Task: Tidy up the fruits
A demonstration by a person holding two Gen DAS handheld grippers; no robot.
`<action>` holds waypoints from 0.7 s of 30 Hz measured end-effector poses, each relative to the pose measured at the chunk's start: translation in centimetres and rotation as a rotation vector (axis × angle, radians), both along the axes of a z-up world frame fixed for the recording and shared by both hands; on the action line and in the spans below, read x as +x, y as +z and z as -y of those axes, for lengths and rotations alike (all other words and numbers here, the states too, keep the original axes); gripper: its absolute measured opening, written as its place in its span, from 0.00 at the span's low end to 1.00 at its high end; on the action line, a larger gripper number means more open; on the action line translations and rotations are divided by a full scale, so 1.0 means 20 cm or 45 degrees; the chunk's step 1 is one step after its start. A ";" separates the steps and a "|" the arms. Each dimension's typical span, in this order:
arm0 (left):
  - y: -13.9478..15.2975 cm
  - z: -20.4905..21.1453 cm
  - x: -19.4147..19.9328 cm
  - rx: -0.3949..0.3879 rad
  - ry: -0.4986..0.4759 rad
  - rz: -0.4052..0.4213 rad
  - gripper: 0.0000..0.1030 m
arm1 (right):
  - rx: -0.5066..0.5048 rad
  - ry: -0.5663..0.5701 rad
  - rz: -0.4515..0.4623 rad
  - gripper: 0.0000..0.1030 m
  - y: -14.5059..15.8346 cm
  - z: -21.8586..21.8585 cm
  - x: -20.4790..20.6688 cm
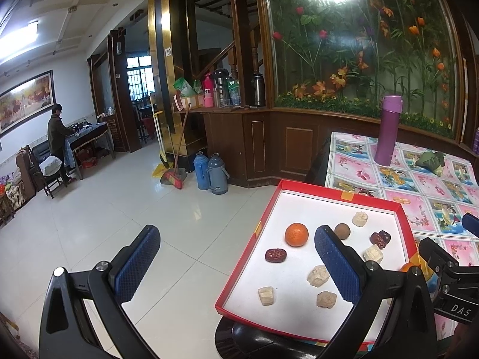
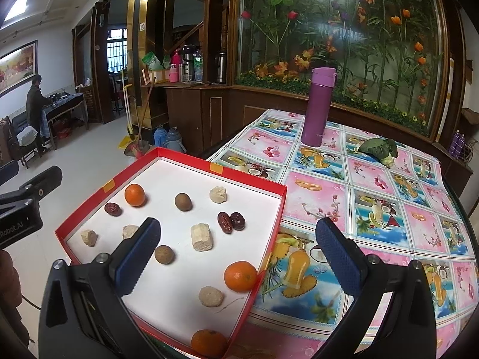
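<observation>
Right gripper (image 2: 238, 246) gapes above red tray (image 2: 89, 203); orange (image 2: 240, 275) between fingers.

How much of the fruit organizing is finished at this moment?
Done: nothing looks sorted; oranges, red dates, brown round fruits and pale chunks lie mixed in the red box. In hand: nothing; left claw and right claw are open. Left: all the grouping.
</observation>
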State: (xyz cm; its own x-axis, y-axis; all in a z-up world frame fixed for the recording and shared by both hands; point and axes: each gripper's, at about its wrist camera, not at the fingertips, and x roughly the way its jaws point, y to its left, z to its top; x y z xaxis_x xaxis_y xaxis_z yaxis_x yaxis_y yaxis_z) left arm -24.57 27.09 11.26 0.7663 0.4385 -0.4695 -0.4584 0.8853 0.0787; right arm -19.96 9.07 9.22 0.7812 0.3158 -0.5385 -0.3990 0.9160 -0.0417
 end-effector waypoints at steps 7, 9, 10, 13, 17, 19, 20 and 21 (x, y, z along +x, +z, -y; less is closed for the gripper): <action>-0.01 -0.02 -0.01 0.001 0.003 -0.005 1.00 | -0.001 0.006 0.002 1.00 0.00 -0.01 0.00; -0.02 -0.02 -0.02 0.008 0.004 -0.007 1.00 | -0.001 0.004 0.001 1.00 0.00 -0.01 0.00; -0.02 -0.03 -0.02 0.011 0.003 -0.009 1.00 | -0.001 0.004 0.001 1.00 0.00 -0.01 0.00; -0.02 -0.03 -0.03 0.013 0.003 -0.011 1.00 | -0.001 0.004 0.003 1.00 0.00 -0.01 0.00; -0.02 -0.03 -0.03 0.013 0.002 -0.011 1.00 | 0.000 0.005 0.008 1.00 0.01 -0.02 -0.01; -0.02 -0.03 -0.04 0.013 0.003 -0.007 1.00 | -0.002 0.006 0.008 1.00 0.01 -0.02 -0.01; -0.02 -0.03 -0.04 0.012 0.002 -0.005 1.00 | -0.001 0.004 0.008 1.00 0.01 -0.02 -0.01; -0.02 -0.03 -0.04 0.011 0.002 -0.004 1.00 | -0.001 0.005 0.010 1.00 0.01 -0.02 -0.01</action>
